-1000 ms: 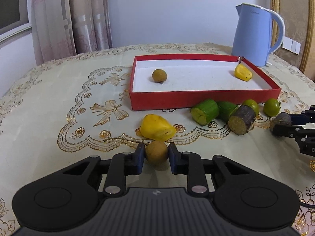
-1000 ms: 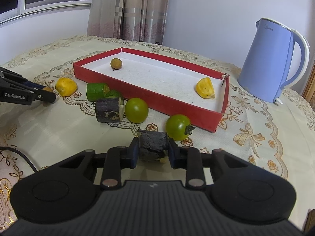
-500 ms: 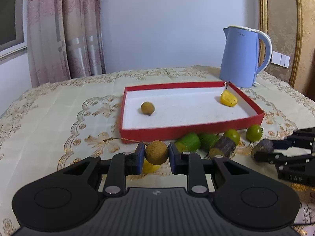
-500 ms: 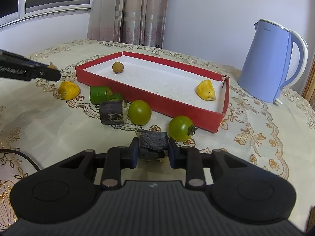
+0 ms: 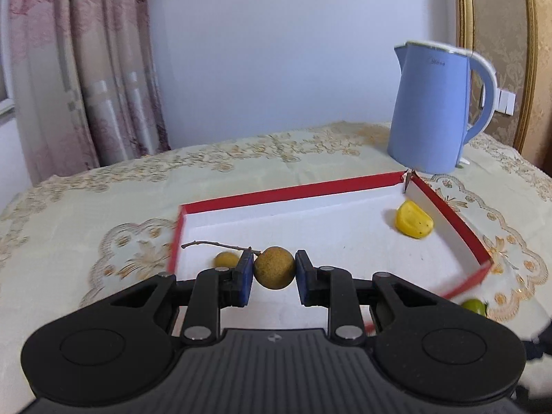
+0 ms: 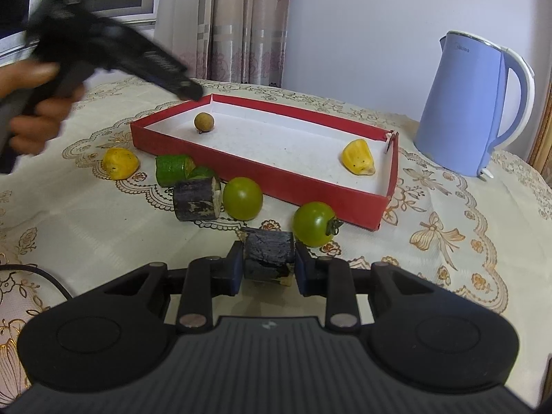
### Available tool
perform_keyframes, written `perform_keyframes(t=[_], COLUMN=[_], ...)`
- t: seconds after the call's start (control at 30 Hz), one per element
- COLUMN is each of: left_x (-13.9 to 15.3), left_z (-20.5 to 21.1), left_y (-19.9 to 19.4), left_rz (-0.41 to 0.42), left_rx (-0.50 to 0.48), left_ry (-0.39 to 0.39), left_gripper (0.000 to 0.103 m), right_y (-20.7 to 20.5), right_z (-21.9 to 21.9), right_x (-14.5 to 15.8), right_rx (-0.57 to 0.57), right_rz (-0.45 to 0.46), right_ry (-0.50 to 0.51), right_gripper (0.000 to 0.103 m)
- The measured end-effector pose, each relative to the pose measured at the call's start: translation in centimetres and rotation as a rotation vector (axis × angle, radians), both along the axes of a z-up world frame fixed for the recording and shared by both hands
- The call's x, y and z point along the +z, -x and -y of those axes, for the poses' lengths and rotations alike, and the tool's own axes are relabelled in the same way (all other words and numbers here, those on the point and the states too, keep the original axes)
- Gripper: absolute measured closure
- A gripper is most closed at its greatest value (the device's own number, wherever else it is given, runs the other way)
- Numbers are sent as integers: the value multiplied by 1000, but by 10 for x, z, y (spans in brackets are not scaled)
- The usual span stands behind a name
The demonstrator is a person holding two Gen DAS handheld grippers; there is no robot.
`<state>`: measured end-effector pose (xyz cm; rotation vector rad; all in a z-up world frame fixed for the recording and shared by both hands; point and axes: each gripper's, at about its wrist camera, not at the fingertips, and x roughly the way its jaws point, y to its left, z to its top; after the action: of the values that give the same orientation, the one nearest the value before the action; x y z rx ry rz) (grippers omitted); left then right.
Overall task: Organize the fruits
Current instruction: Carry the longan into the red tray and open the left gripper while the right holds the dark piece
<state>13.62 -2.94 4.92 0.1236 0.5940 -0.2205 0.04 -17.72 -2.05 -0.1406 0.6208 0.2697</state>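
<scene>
My left gripper [image 5: 274, 270] is shut on a round brown longan [image 5: 274, 268] with a thin twig, held above the near left corner of the red tray [image 5: 286, 193]. A second longan [image 5: 226, 260] and a yellow fruit piece [image 5: 413, 220] lie in the tray. My right gripper [image 6: 267, 265] is shut on a dark cane piece [image 6: 269, 253], low over the tablecloth in front of the tray [image 6: 262, 181]. On the cloth lie two green tomatoes [image 6: 242, 198] [image 6: 314, 223], another dark cane piece [image 6: 197, 198], green cane pieces [image 6: 171, 169] and a yellow piece [image 6: 119, 163].
A blue electric kettle [image 5: 433, 112] stands behind the tray's far right corner. A hand [image 6: 34, 110] holds the left gripper's body [image 6: 114, 51] above the tray's left end. A black cable [image 6: 41, 276] runs across the cloth at lower left. Curtains hang behind the table.
My left gripper has risen with the longan and moved forward from the cloth to over the tray's near left corner. The right gripper has stayed put with its cane piece.
</scene>
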Motion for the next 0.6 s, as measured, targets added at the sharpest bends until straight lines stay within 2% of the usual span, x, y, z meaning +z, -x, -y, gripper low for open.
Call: perform_keyframes(t=[0.33,0.43,0.6], left_x=[-33,-42,-45], left_z=[32,36,36], left_y=[-81,-95,-103], left_rz=[-116,-139,-140], left_rx=[58,78,103], left_ry=[-68,-92,-78], left_gripper=[78,78,77], right_y=[0,0,0], right_z=[1,2,1], right_x=[-1,-2,-2], right_rx=[-4,-6,-7], right_rz=[-1,-2,-5], right_ry=[-10,-14,-15], right_gripper=[75,75,75])
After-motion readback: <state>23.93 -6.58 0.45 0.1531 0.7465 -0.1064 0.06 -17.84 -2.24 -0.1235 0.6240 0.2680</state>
